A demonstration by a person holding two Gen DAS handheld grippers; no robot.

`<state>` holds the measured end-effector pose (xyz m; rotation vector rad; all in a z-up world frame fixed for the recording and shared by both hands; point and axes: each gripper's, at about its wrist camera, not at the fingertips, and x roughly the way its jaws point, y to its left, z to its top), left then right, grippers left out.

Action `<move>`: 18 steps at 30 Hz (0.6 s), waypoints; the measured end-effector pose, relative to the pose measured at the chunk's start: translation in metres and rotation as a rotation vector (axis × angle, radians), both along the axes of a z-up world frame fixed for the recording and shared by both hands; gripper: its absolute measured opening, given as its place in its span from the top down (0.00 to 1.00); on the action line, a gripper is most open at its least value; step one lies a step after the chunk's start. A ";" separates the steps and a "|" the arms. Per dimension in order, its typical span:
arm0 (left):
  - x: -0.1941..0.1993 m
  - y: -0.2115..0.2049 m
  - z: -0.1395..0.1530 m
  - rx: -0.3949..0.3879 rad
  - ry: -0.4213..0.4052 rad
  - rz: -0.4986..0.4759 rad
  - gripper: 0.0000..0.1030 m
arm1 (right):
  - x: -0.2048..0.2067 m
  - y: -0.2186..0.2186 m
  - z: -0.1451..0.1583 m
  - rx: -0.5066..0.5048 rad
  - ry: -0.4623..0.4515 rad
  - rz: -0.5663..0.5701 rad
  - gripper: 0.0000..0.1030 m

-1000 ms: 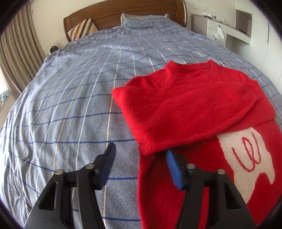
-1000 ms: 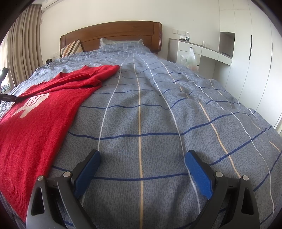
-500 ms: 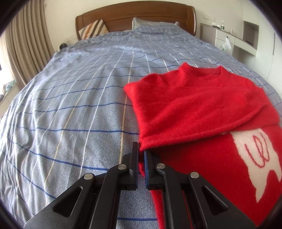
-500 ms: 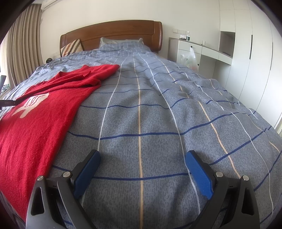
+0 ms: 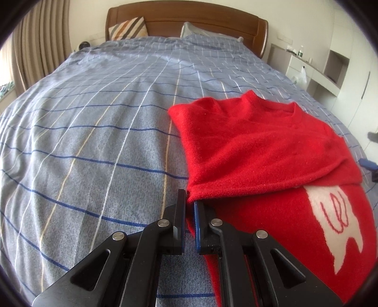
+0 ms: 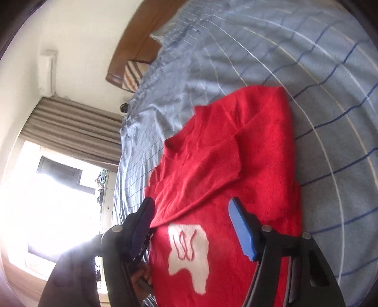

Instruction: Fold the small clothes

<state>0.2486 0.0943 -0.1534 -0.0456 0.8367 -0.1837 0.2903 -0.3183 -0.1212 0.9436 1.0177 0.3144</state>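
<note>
A red sweater (image 5: 259, 146) with a white patch (image 5: 335, 222) lies on the bed, both sleeves folded across its chest. My left gripper (image 5: 190, 200) is shut on the sweater's left edge, just below the folded sleeve's cuff. In the right wrist view the sweater (image 6: 224, 165) fills the middle, seen rolled sideways. My right gripper (image 6: 191, 207) is open above the sweater, its fingers either side of the folded sleeve and white patch (image 6: 189, 252). It holds nothing.
The bed has a grey-blue checked cover (image 5: 106, 122), a wooden headboard (image 5: 189, 16) and pillows at the far end. Curtains (image 5: 35, 52) hang left. White cabinets (image 5: 330, 66) stand right. A bright window (image 6: 47, 200) shows in the right wrist view.
My left gripper closed on the sweater's left edge and stays shut. My right gripper swung from the bare bed to over the sweater and rolled sideways, still open.
</note>
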 end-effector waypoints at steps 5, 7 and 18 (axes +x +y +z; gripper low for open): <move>0.002 0.006 -0.004 -0.057 0.004 0.001 0.95 | 0.029 0.009 -0.045 0.091 0.159 -0.140 0.46; 0.003 0.010 -0.005 -0.086 0.008 0.005 0.94 | 0.034 0.014 -0.049 0.044 0.163 -0.164 0.83; 0.000 0.013 -0.001 -0.081 0.008 0.013 0.87 | -0.028 0.033 -0.035 -0.224 0.121 -0.094 0.91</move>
